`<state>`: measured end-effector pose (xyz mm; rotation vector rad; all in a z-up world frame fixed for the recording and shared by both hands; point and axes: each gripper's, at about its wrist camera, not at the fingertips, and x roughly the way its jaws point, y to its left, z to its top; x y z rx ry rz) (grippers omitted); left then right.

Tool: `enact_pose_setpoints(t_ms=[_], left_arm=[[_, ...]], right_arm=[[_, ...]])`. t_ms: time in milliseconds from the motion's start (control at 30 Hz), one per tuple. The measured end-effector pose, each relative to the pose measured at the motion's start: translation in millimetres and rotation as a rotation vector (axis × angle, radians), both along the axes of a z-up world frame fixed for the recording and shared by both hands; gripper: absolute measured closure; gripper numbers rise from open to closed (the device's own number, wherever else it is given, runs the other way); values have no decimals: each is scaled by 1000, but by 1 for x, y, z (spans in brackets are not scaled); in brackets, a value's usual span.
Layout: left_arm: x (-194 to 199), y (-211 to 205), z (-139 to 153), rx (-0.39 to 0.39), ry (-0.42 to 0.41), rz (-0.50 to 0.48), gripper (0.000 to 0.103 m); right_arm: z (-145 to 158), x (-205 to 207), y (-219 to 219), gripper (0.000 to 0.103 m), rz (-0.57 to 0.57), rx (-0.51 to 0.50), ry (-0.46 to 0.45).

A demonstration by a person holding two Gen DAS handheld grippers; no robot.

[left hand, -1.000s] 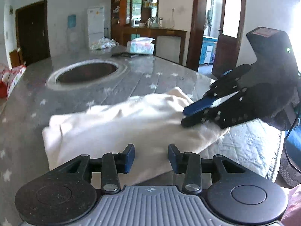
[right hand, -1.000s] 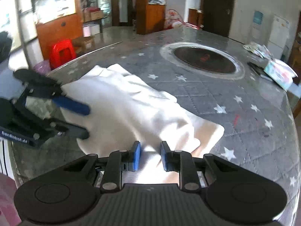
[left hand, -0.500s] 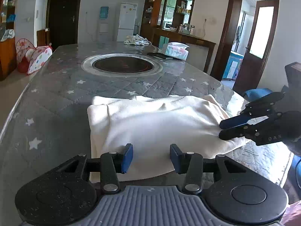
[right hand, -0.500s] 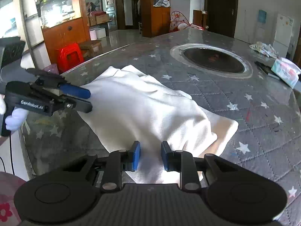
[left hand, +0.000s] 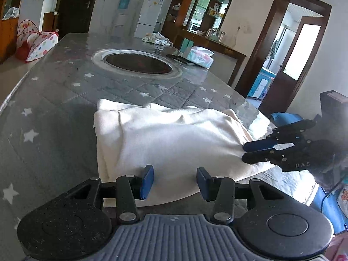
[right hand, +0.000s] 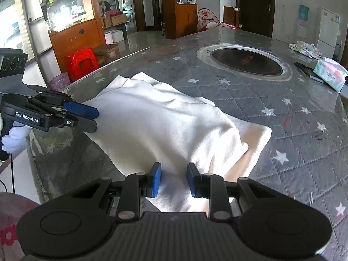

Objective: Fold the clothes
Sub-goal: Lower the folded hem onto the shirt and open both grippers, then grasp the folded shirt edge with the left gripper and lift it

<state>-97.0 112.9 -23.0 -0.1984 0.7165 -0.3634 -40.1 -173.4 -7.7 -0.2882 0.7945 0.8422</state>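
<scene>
The table is carrying the white garment, which is lying doubled over in layers near the front edge. The left gripper and the right gripper are hovering at opposite ends of it, jaws parted and gripping nothing. By appearance, a fold is sitting between grasps; any further fold is calling for each gripper to be closing on an edge.

A long counter under a grey quilted, star-printed cover, a round dark opening sunk in its middle. A folded white garment lies at the near edge; a tissue pack, a dark flat thing beside it, and a crumpled cloth sit at the far end.
</scene>
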Motion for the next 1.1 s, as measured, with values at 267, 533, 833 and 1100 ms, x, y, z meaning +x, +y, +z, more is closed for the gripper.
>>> enact_pose_setpoints(t_ms=[267,533,833,1100], left_arm=[[-19,-7,-1,-27,28,-5,56],[-37,-15,-2,-46,36,-20,53],[-15,-14,19,-42,2,-21,42],[31,-10,14,-82,17,17,35]], right_arm=[[1,-12,-8,77,22,4,4],[2,-28,-17,77,40,-8,12],[18,-20,-9,72,15,20,-39],[6,15,-1,71,-51,28,-15]])
